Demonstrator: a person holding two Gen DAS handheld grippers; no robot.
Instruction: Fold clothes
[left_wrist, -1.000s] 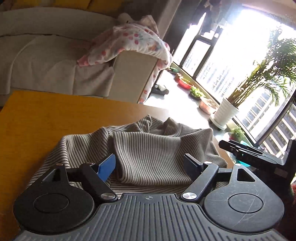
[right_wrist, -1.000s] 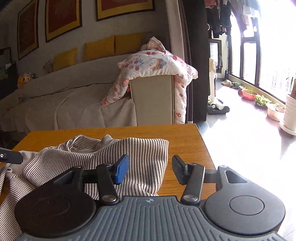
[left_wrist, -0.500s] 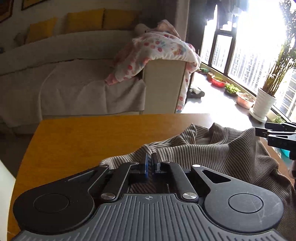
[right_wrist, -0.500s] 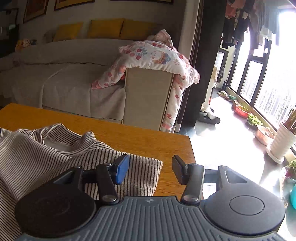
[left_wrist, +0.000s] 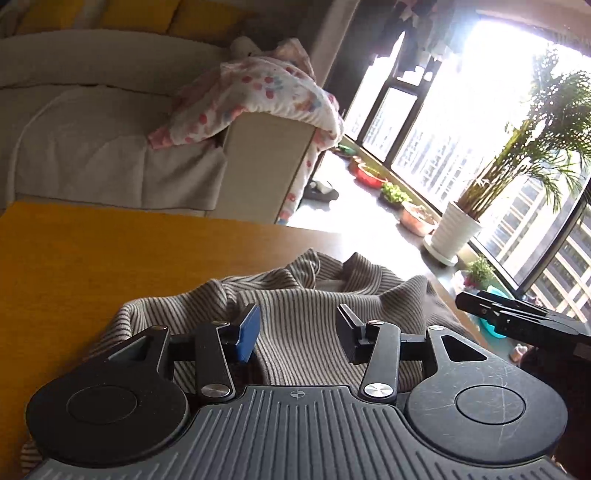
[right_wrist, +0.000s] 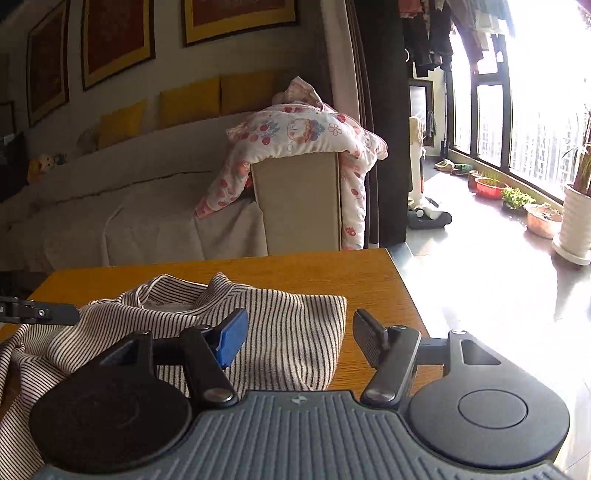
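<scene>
Item: grey-and-white striped knit garment (left_wrist: 306, 310), partly folded and rumpled, laid on the orange-brown wooden desk (left_wrist: 92, 258). The neckline is seen at the far side of the heap, beyond both claws.

Left claw (left_wrist: 297, 328): jaws are seen apart and opening, one pad blue, the other black. The striped cloth is spread directly below and ahead of the gap; no pad is seen pressing on it. Bare desk surface is found to the left of this claw. The black tip of the right claw is seen at its right edge, near the garment's right border.

Right claw (right_wrist: 299, 336): jaws are seen apart and opening. The folded right edge of the garment (right_wrist: 288, 332) is placed under the blue left pad and ends inside the gap; bare desk (right_wrist: 373, 288) is seen under the black right pad. Nothing is gripped. The black tip of the left claw is seen at its left, just above the cloth.

Surroundings, well beyond both claws: a beige fabric sofa (right_wrist: 147, 206) with yellow cushions; a white padded quilt with red floral print (right_wrist: 303, 133), draped over the sofa arm; a palm in a white ribbed pot (left_wrist: 456, 230) by the window, to the right.
</scene>
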